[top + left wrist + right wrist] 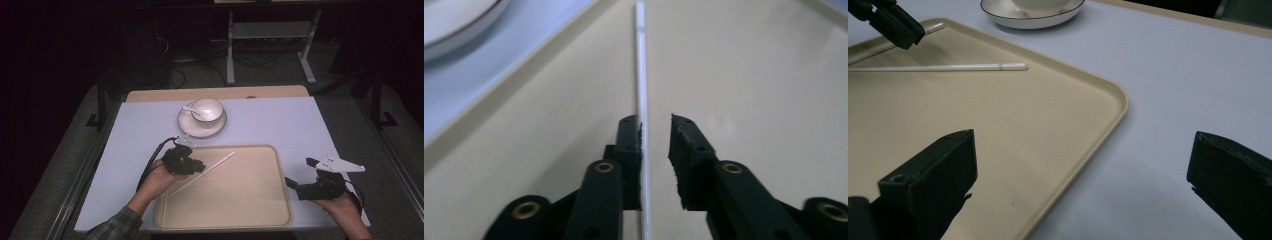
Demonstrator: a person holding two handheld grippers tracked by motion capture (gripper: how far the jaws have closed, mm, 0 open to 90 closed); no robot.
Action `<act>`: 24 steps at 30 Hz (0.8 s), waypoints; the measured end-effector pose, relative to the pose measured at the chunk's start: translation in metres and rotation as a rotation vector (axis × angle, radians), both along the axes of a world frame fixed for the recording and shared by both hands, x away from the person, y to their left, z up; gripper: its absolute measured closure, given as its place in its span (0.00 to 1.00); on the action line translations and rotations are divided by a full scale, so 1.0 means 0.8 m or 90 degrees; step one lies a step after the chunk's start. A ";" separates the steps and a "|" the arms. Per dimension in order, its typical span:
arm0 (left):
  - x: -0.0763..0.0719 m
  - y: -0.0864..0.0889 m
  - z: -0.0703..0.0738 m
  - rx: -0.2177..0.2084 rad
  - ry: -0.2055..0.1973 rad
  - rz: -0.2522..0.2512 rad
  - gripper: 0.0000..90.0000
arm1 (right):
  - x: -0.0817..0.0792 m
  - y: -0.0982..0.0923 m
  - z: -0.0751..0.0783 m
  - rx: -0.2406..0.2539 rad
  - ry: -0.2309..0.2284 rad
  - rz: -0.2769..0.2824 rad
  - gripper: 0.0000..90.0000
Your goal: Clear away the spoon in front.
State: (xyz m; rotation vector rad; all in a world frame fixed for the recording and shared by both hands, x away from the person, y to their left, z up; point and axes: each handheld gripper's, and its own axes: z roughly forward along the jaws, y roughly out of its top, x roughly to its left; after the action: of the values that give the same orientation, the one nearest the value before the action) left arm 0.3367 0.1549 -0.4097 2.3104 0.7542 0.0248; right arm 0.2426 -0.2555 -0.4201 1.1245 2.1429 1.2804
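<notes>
Left gripper [196, 167] positioned at centre left of the high view, over the left edge of the beige tray [250, 210]. Jaws slightly apart around the white chopstick [206, 172]: in the left gripper view the chopstick [642, 100] lies against the left pad, with a clear gap to the right pad, so no clamping grip at present. Chopstick resting flat on the tray, running diagonally from lower left toward the upper centre of the tray; probably straddled lengthwise so that closing pinches it across its thin width.

Right gripper [300, 177] held at lower right of the high view, over the tray's right edge, jaws wide open and holding nothing; likely parked clear of the working area. Right gripper view: chopstick [948, 67] at upper left, tray corner [1108, 95] mid-frame.

Bowl [207, 109] with spoon [191, 110] seated on a saucer [200, 127], upper centre, on the lilac tabletop [280, 125] just beyond the tray.
</notes>
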 end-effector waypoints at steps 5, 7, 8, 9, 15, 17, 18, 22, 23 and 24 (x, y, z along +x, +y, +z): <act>0.013 -0.017 0.003 -0.004 -0.009 -0.017 0.96 | 0.000 0.000 0.000 0.000 -0.001 0.001 0.00; 0.020 -0.026 0.004 -0.013 -0.008 -0.022 0.97 | 0.000 0.000 0.000 0.000 -0.001 0.002 0.00; 0.023 -0.030 0.004 -0.017 -0.006 -0.026 0.99 | 0.000 0.000 0.000 0.000 -0.001 0.002 0.00; 0.027 -0.034 0.005 -0.018 -0.005 -0.029 0.99 | 0.000 -0.001 0.000 0.000 -0.001 0.001 0.00; 0.044 -0.059 0.007 -0.013 -0.008 -0.049 1.00 | -0.001 -0.002 0.000 0.001 -0.002 0.000 0.00; 0.048 -0.068 0.008 -0.003 -0.015 -0.056 1.00 | -0.001 -0.002 0.001 0.003 -0.002 0.000 0.00; 0.050 -0.073 0.007 0.000 -0.017 -0.060 1.00 | -0.001 -0.001 0.001 0.002 -0.002 0.001 0.00; 0.060 -0.098 0.007 0.009 -0.025 -0.068 1.00 | -0.001 -0.001 0.001 0.002 -0.002 0.001 0.00; 0.060 -0.098 0.007 0.009 -0.025 -0.068 1.00 | -0.001 -0.001 0.001 0.002 -0.002 0.001 0.00; 0.062 -0.103 0.007 0.010 -0.026 -0.070 1.00 | -0.002 -0.001 0.001 0.002 -0.002 0.001 0.00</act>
State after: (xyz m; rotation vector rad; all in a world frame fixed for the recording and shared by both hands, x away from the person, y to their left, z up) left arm 0.3865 0.0729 -0.4044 2.3561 0.6089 0.0281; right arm 0.2414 -0.2565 -0.4196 1.1219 2.1404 1.2864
